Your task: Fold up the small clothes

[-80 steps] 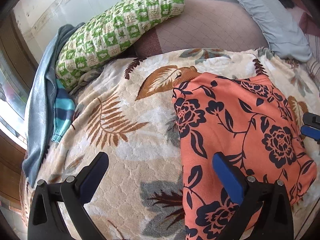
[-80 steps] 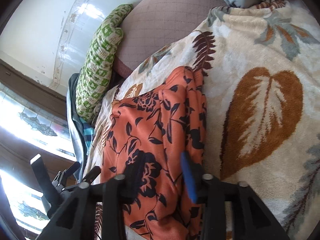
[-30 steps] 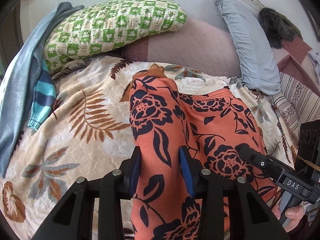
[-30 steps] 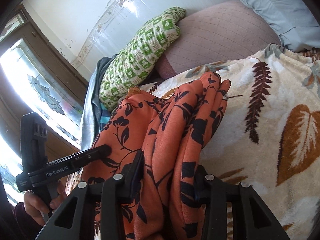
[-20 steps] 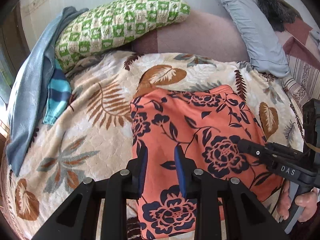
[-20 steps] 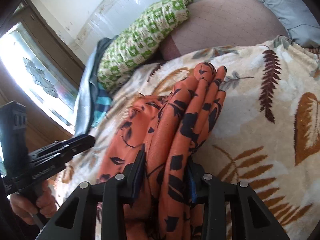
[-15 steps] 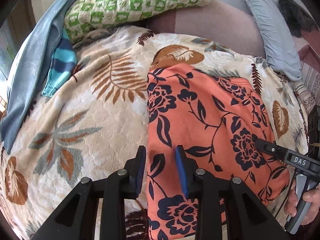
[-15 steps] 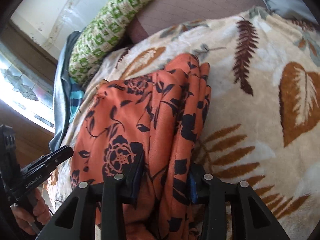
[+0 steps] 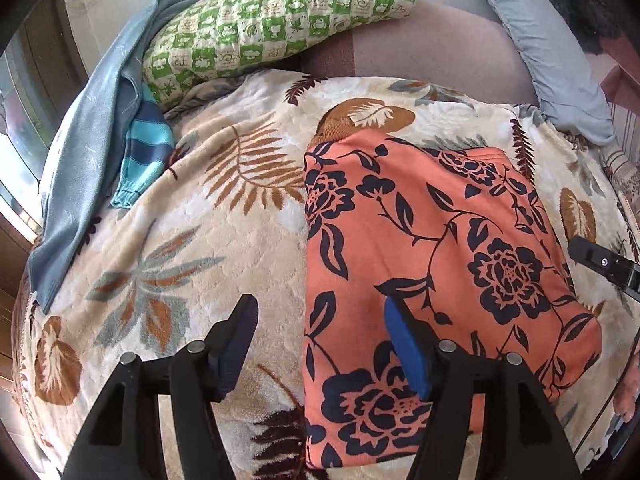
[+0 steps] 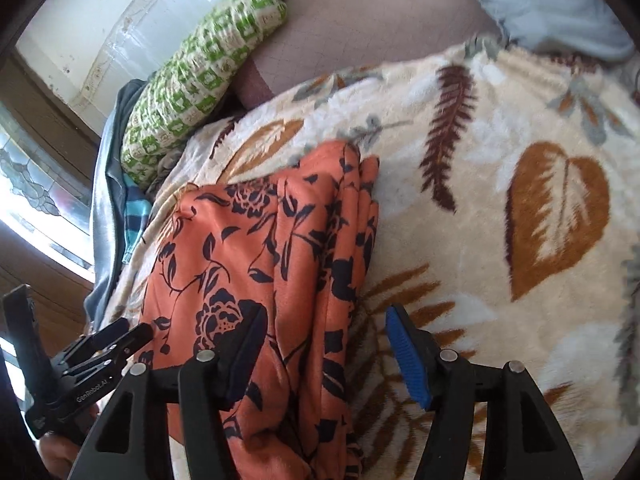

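An orange garment with dark blue flowers (image 9: 432,248) lies folded flat on the leaf-patterned blanket (image 9: 192,216). My left gripper (image 9: 320,332) is open over the garment's left edge, holding nothing. In the right wrist view the same garment (image 10: 260,264) lies with its stacked folded edges to the right. My right gripper (image 10: 324,340) is open over that edge, holding nothing. The left gripper also shows in the right wrist view (image 10: 104,348) at the lower left. The tip of the right gripper shows in the left wrist view (image 9: 600,260) at the right edge.
A green checked pillow (image 9: 276,20) lies at the back against the wall. A blue-grey cloth (image 9: 88,128) and a striped teal sleeve (image 9: 144,148) lie at the left. A grey pillow (image 9: 540,52) lies at the back right. A mauve cushion (image 9: 432,52) lies behind the blanket.
Both grippers have let go of the orange garment and opened. The garment, which was lifted and carried before, now lies flat on the blanket.
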Demonstrator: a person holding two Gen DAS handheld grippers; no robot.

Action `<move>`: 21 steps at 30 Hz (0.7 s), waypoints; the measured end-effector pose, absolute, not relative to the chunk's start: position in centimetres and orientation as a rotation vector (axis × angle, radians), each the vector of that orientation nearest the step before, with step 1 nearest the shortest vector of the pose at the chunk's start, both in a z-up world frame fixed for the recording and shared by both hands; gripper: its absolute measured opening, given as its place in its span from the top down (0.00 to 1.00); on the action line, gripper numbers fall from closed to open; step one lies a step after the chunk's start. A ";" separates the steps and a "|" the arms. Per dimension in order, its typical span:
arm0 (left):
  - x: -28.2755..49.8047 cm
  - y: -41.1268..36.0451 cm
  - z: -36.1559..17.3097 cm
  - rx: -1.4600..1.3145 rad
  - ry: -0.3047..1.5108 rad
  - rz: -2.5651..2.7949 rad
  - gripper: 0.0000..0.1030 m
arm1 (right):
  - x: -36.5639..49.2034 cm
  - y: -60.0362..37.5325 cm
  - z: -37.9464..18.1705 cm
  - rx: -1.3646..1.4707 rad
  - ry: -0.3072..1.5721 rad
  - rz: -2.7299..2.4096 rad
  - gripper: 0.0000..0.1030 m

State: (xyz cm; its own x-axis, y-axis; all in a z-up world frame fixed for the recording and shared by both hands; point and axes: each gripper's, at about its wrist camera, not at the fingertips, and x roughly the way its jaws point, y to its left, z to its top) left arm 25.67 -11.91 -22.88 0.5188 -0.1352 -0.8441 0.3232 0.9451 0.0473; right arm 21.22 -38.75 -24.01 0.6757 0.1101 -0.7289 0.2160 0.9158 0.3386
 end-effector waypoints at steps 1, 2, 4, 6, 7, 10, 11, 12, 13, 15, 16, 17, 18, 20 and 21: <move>25.1 -11.7 -22.4 0.210 0.972 -0.273 0.29 | 20.4 -38.3 -23.2 0.400 0.801 -0.057 0.37; 24.4 -11.5 -22.0 0.211 0.953 -0.264 0.27 | 19.6 -37.9 -22.6 0.396 0.775 -0.040 0.37; 23.3 -11.4 -21.7 0.221 0.928 -0.255 0.22 | 18.0 -37.0 -21.7 0.405 0.735 0.005 0.37; 22.4 -11.5 -22.1 0.246 0.935 -0.262 0.22 | 17.2 -35.9 -21.4 0.389 0.721 0.027 0.45; 22.1 -11.5 -22.6 0.254 0.945 -0.257 0.22 | 17.0 -35.4 -21.7 0.372 0.739 0.032 0.54; 21.5 -11.6 -25.0 0.299 1.013 -0.226 0.22 | 17.0 -34.0 -23.7 0.334 0.830 0.024 0.63; 21.4 -11.6 -25.9 0.320 1.037 -0.217 0.22 | 17.0 -33.7 -24.8 0.318 0.875 0.005 0.63; 21.2 -11.5 -26.3 0.318 1.039 -0.218 0.22 | 16.8 -33.5 -26.0 0.305 0.925 -0.014 0.63; 20.8 -11.2 -26.4 0.304 1.026 -0.221 0.22 | 16.7 -33.6 -26.9 0.306 0.954 -0.022 0.63; 20.5 -11.1 -25.9 0.299 1.021 -0.222 0.22 | 16.3 -33.9 -27.1 0.324 0.941 -0.029 0.63; 20.3 -11.1 -25.7 0.303 1.017 -0.223 0.22 | 16.1 -34.0 -26.9 0.335 0.938 -0.029 0.63; 20.2 -11.1 -25.4 0.310 1.006 -0.223 0.22 | 15.8 -34.2 -26.7 0.349 0.930 -0.029 0.63; 19.9 -11.0 -25.1 0.318 0.990 -0.220 0.22 | 15.5 -34.4 -26.6 0.364 0.920 -0.030 0.63; 19.5 -10.9 -24.3 0.325 0.955 -0.215 0.22 | 15.2 -34.5 -26.2 0.376 0.900 -0.029 0.63; 19.3 -10.7 -24.0 0.325 0.940 -0.214 0.22 | 15.1 -34.4 -25.8 0.373 0.881 -0.023 0.63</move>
